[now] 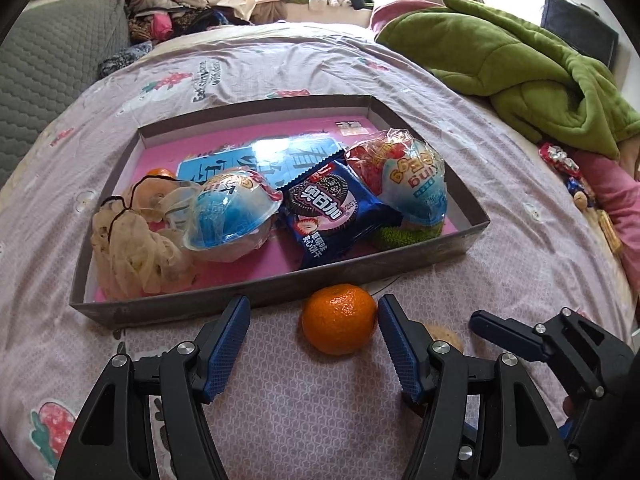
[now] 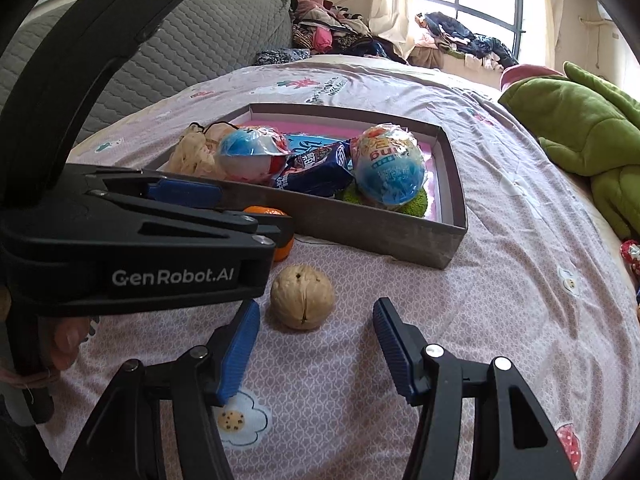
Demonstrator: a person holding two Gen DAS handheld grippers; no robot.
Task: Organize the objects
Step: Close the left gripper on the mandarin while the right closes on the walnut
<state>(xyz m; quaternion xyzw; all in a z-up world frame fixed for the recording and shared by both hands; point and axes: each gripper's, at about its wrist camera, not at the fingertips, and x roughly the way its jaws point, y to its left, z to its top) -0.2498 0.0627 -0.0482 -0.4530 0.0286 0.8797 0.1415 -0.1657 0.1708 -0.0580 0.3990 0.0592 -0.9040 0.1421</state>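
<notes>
both grippers gape open: left gripper [image 1: 314, 320] should centre on the round orange tangerine [image 1: 339, 319], right gripper [image 2: 316, 322] on the tan wrinkled walnut [image 2: 302, 296], then lift into the shallow grey cardboard box [image 1: 280, 289].

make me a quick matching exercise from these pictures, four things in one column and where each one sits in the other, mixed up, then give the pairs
1 tangerine
2 walnut
3 cookie packet
4 green blanket

A on the bedsheet, ahead of the right gripper's open jaws
B in the box, between two wrapped eggs
C heaped on the bed, outside the box
D outside the box's near wall, ahead of the left gripper's open jaws

Pairs: 1-D, 2-A, 3-B, 4-C
</notes>
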